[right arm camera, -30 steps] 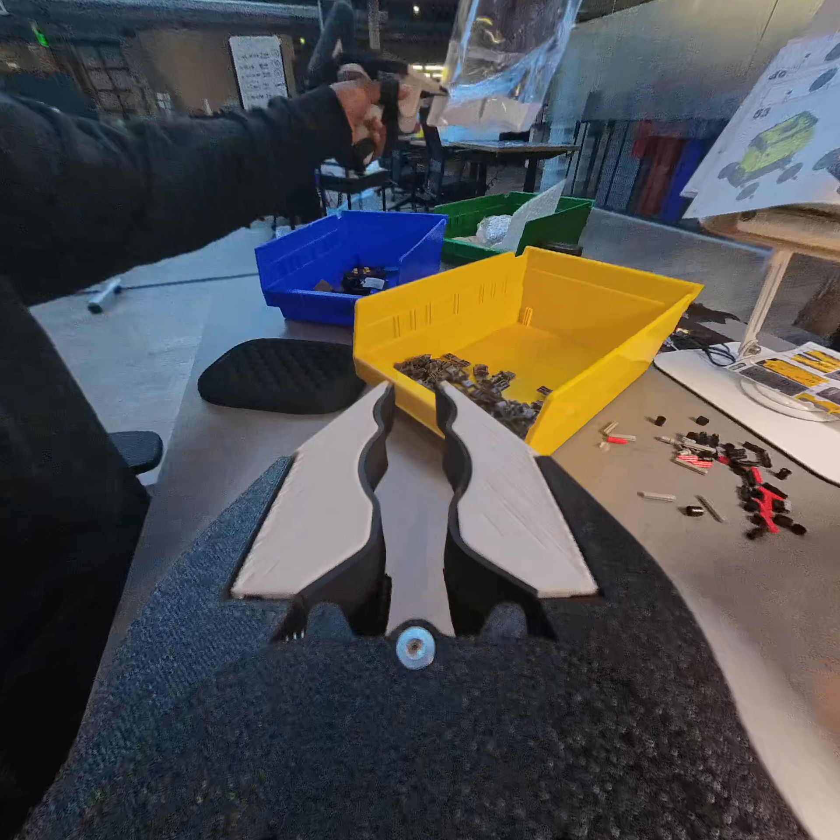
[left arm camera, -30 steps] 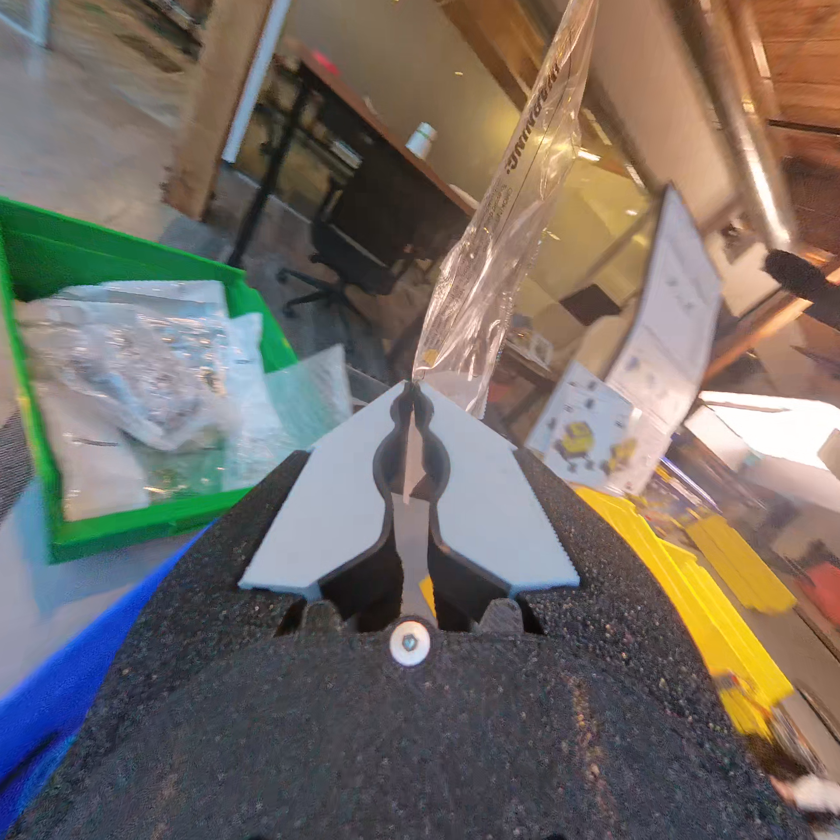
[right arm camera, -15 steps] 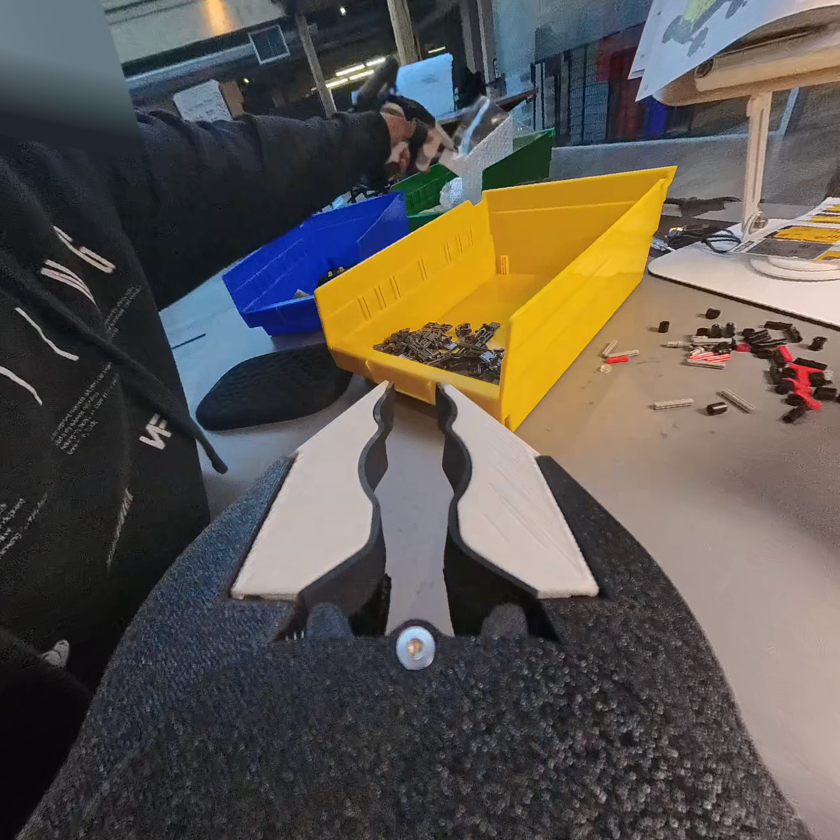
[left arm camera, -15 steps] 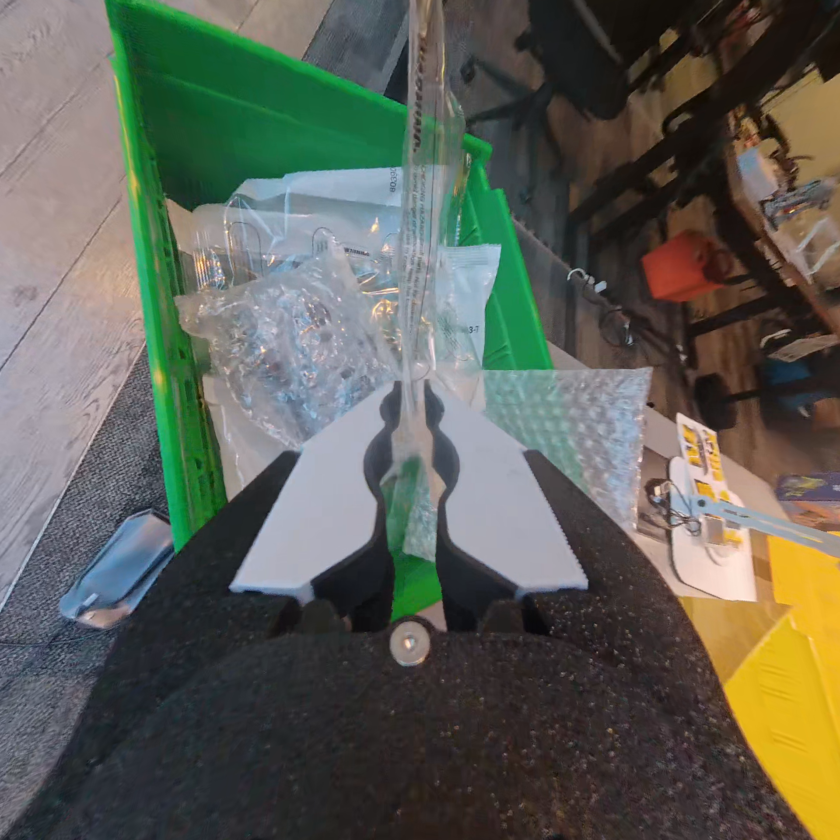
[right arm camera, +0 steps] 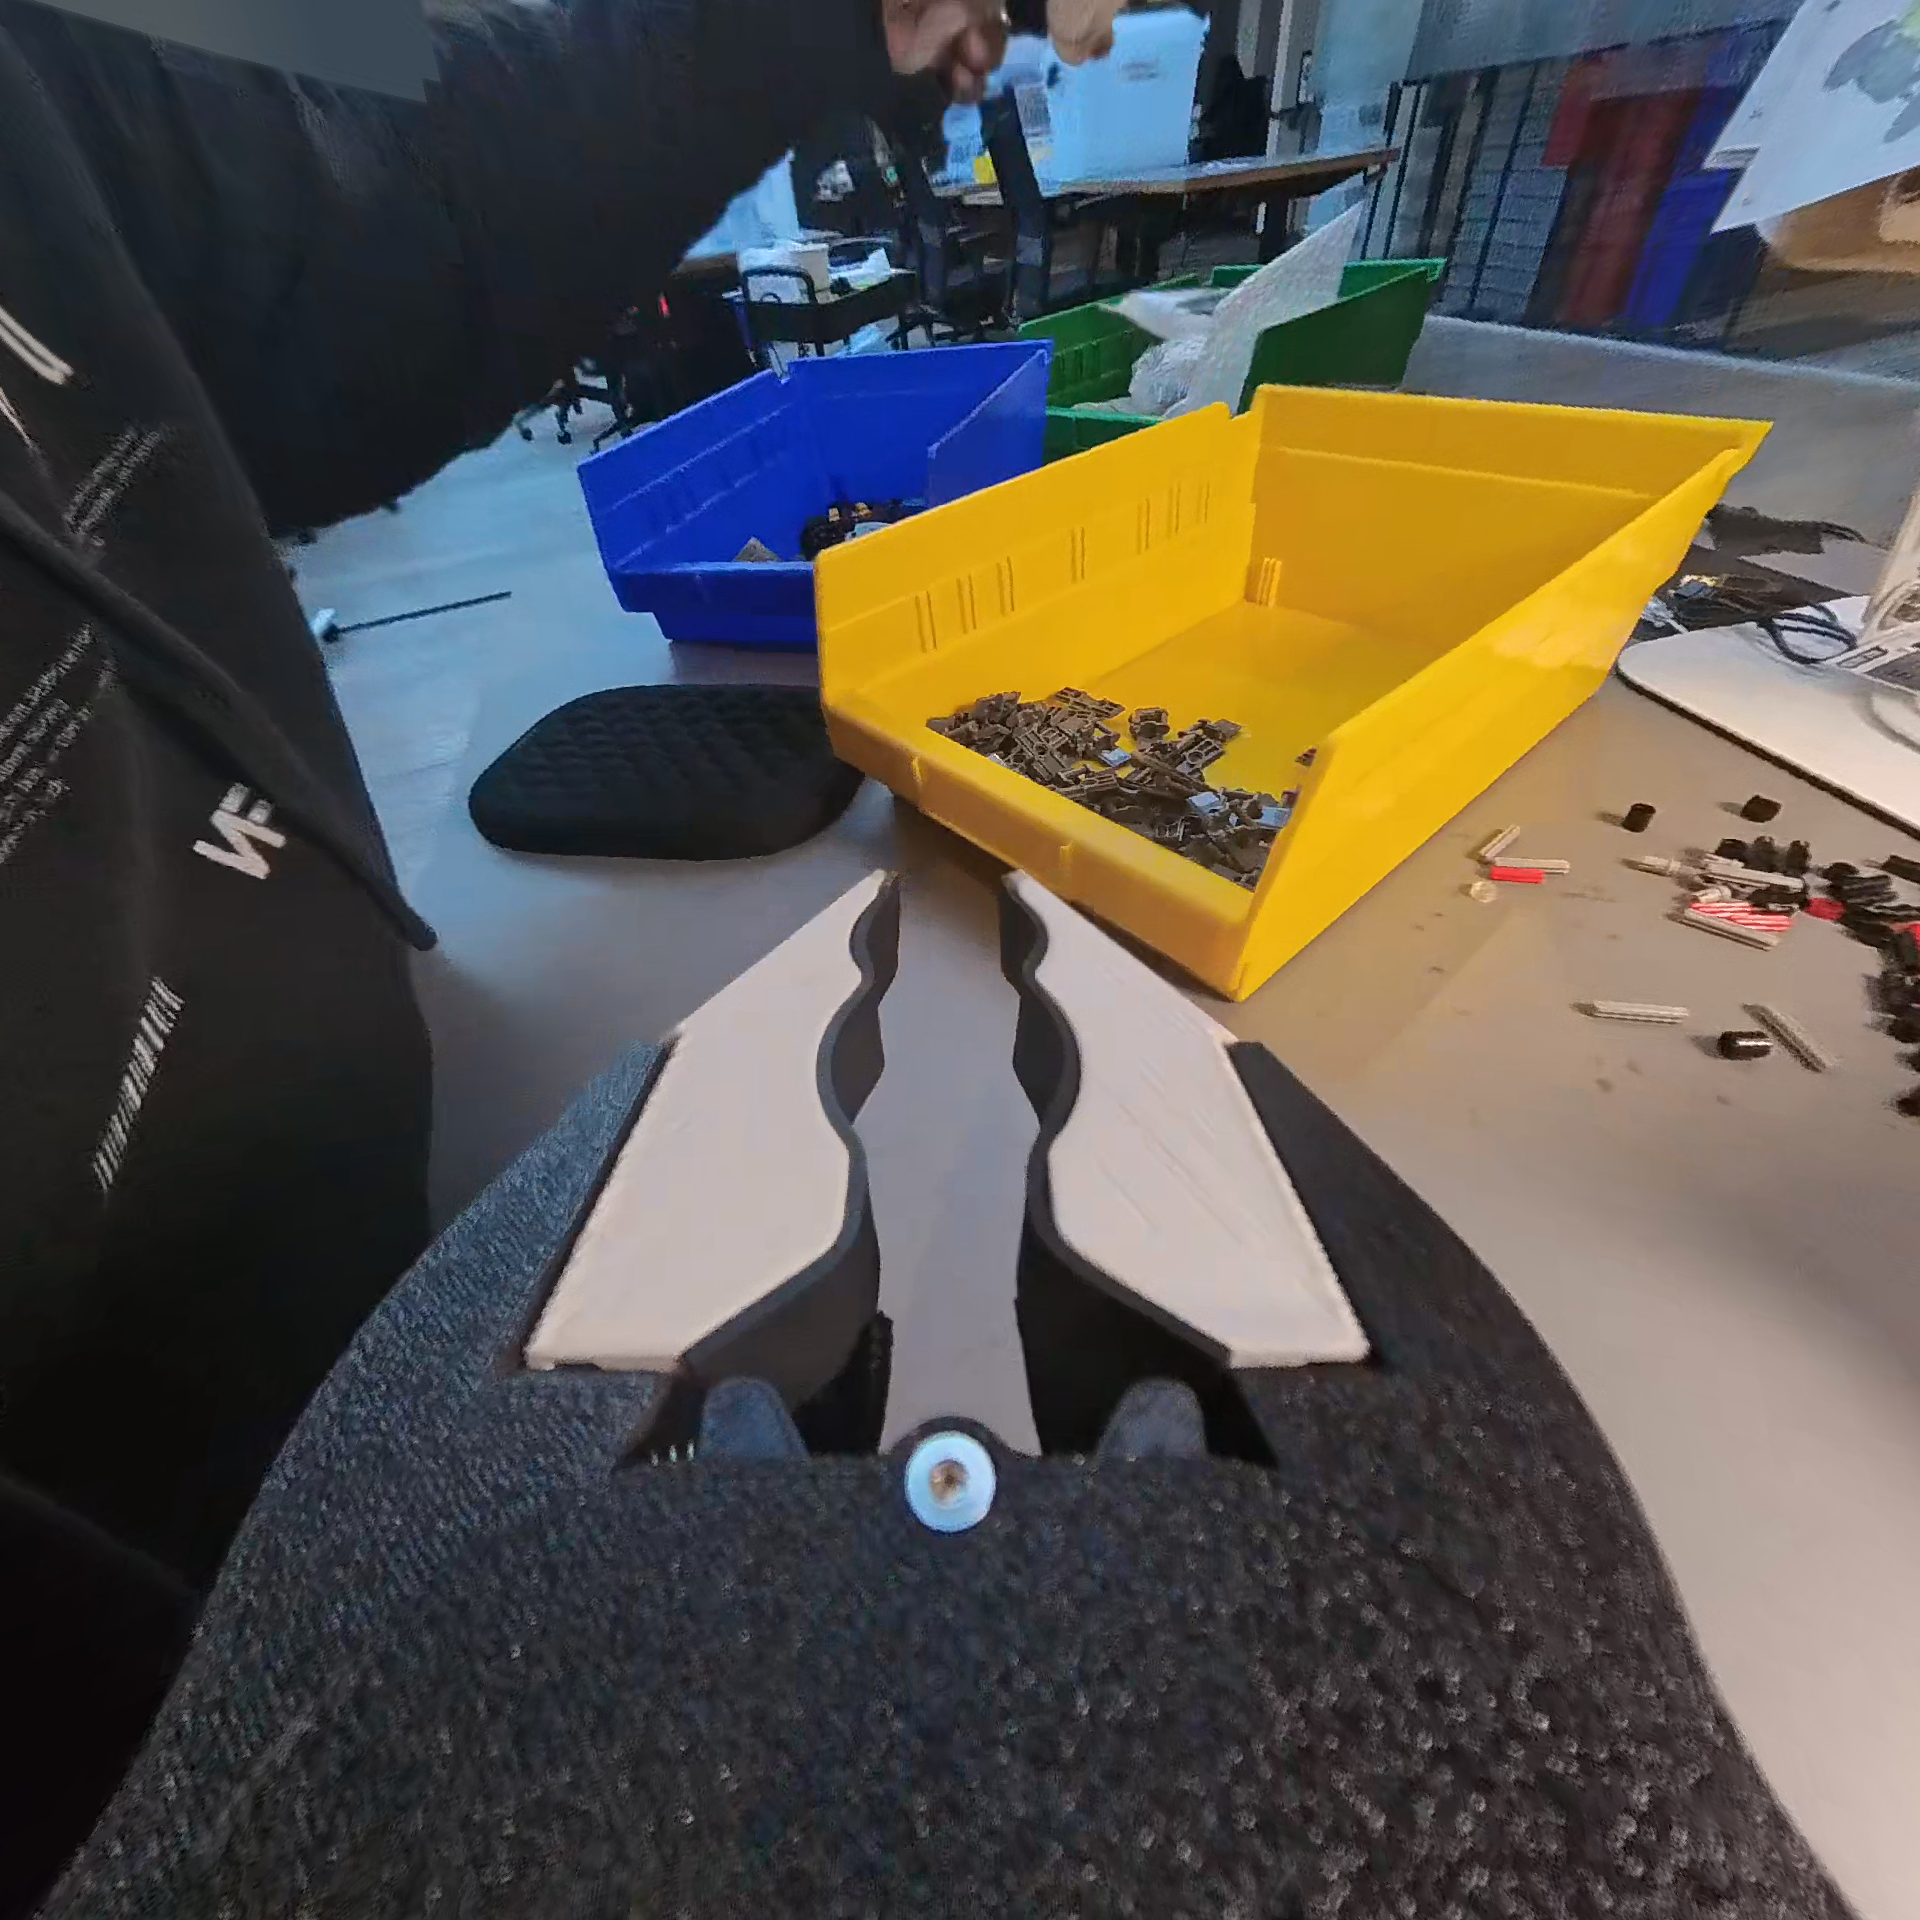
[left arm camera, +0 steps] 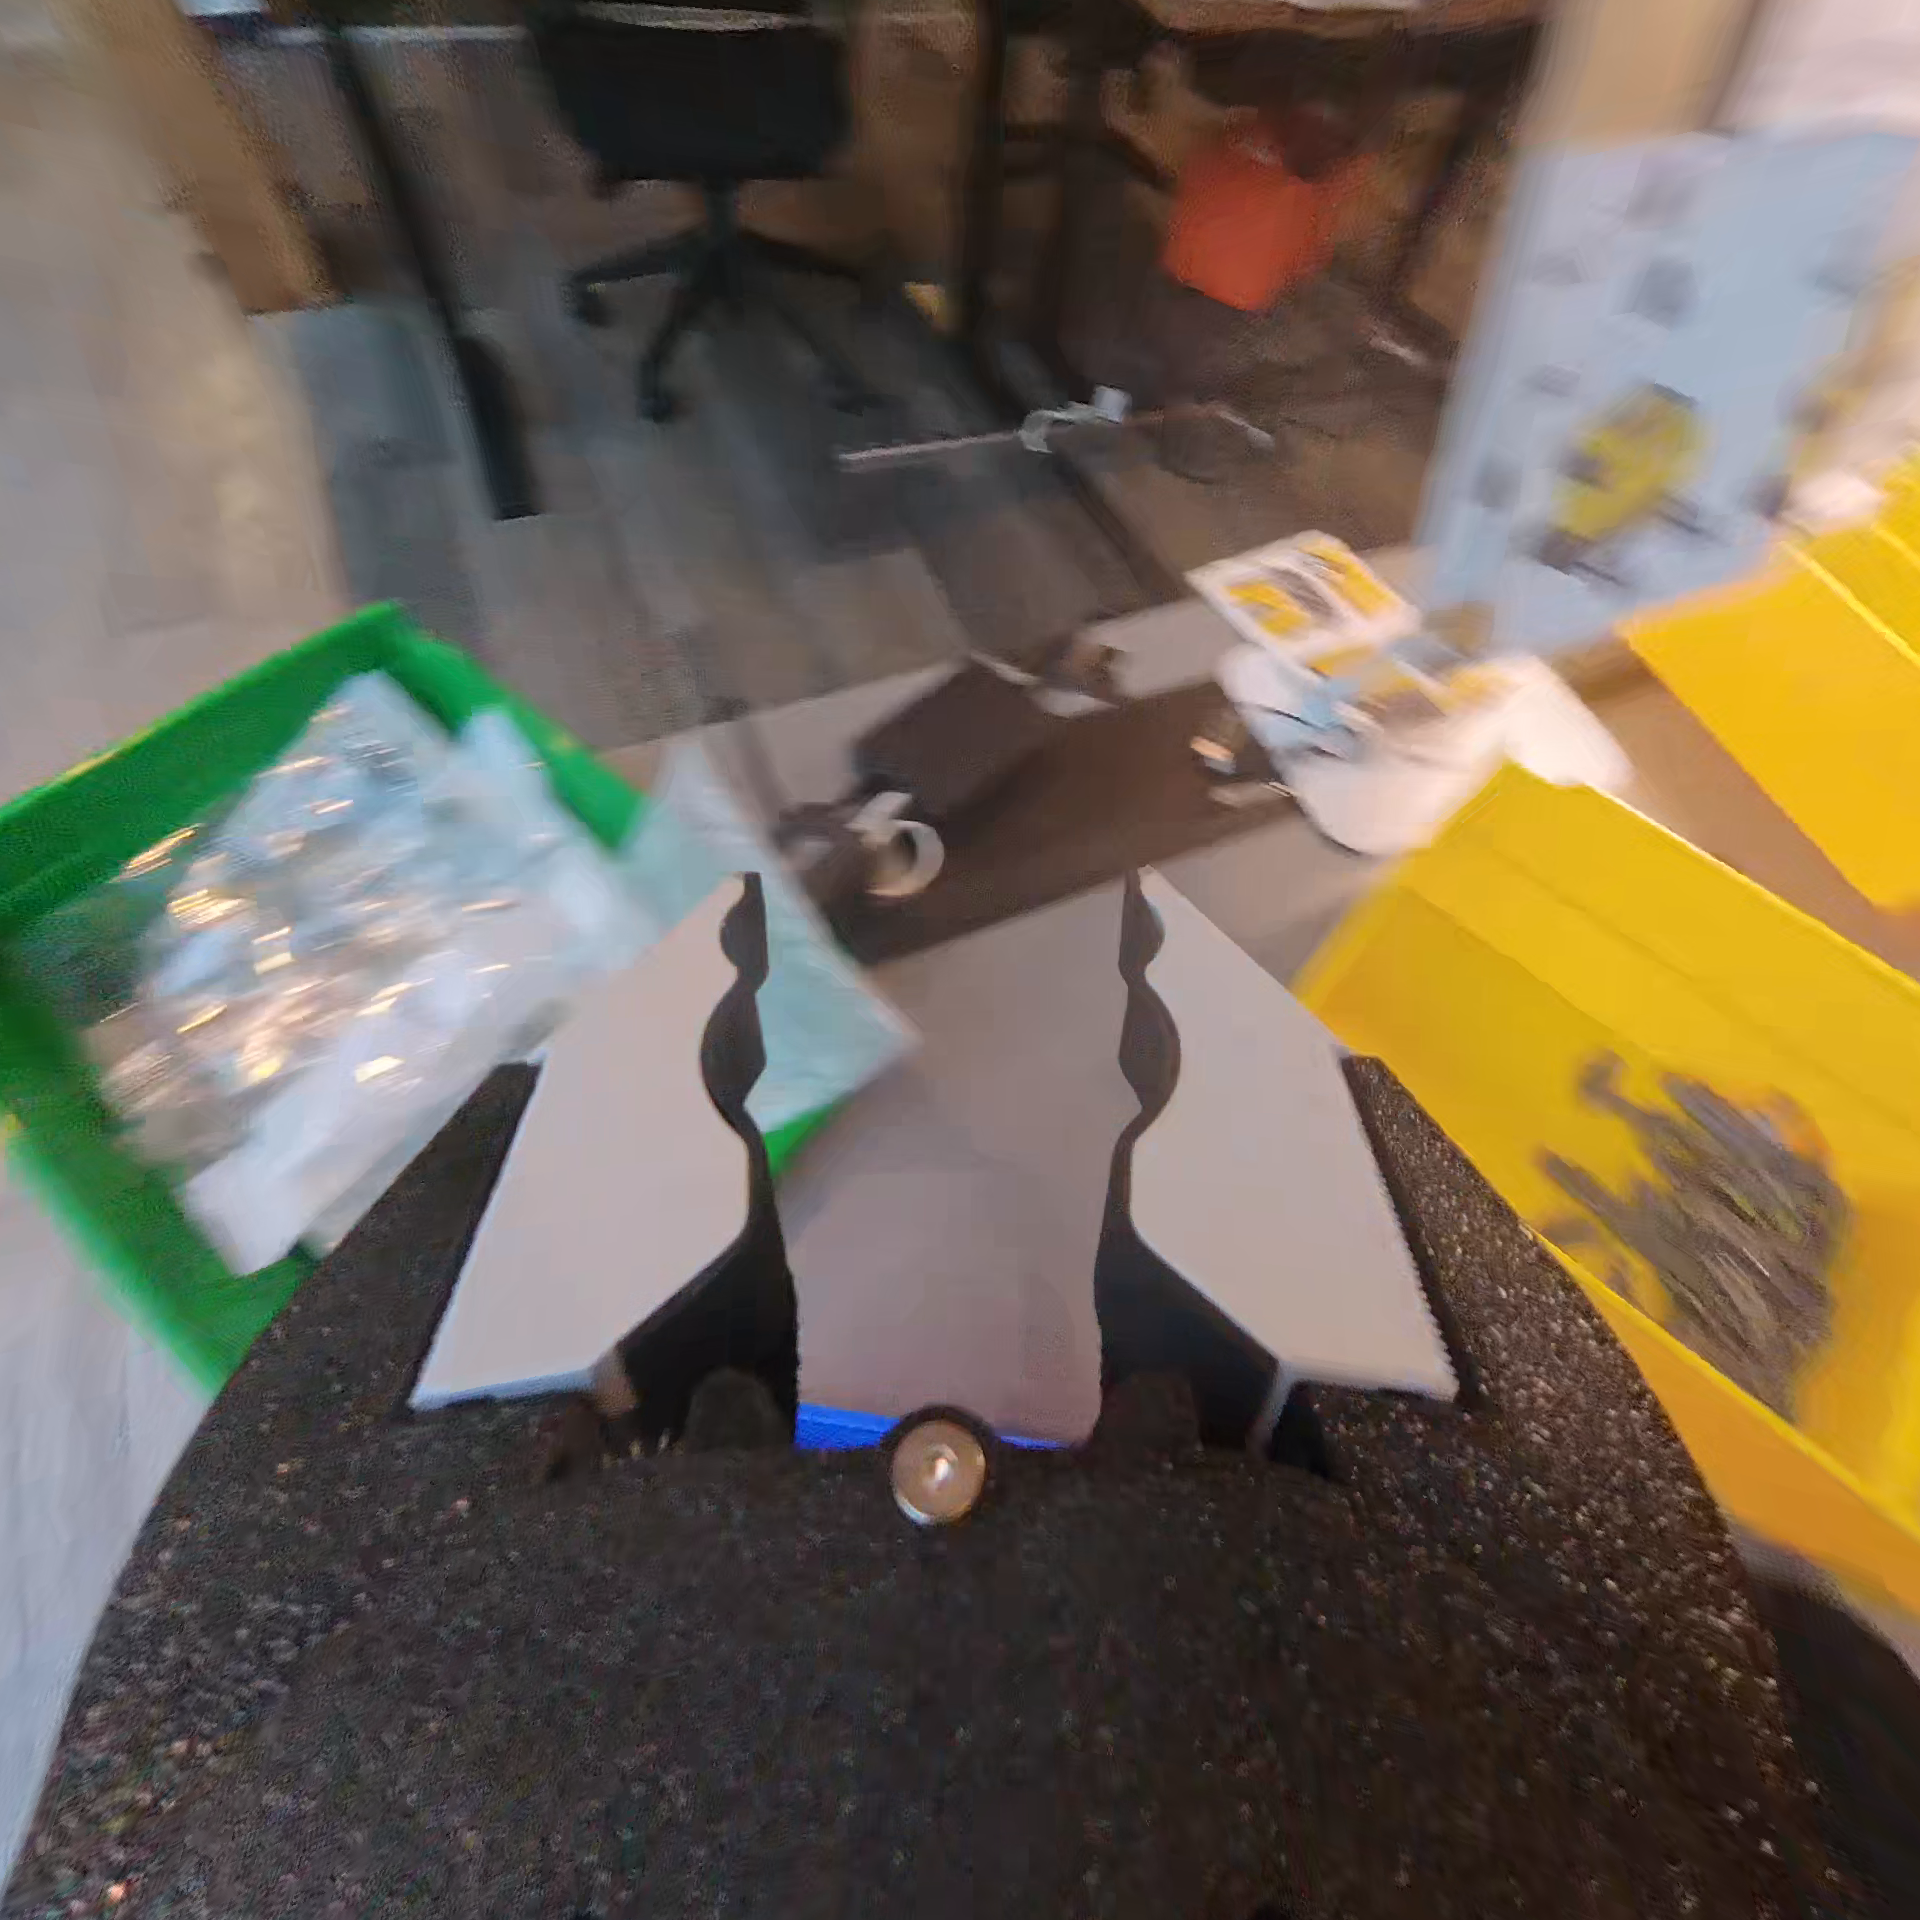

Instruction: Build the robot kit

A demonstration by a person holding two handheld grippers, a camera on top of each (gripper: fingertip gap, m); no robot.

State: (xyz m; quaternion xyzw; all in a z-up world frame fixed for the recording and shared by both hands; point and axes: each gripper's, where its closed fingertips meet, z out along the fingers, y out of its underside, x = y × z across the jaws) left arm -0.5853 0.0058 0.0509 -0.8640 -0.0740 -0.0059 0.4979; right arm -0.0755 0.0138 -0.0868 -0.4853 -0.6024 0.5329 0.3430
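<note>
- The left gripper [left arm camera: 940, 894] stands wide apart with nothing between its jaws, hanging above the grey desk [left arm camera: 966, 1049]; its view is smeared with blur.
- At that frame's left, nearest it, sits a green plastic bin [left arm camera: 135, 1226] heaped with crumpled clear plastic bags [left arm camera: 343, 935], its long axis running toward the upper right.
- The right gripper [right arm camera: 948, 881] is parted by a narrow gap and empty, low over the desk.
- Just beyond it, centre frame, a yellow plastic bin [right arm camera: 1039, 582] holds small dark grey parts [right arm camera: 1132, 769]; its long axis runs toward the upper right.
- A blue plastic bin [right arm camera: 727, 499] lies behind, and a black oval pad [right arm camera: 665, 774] to its left.
</note>
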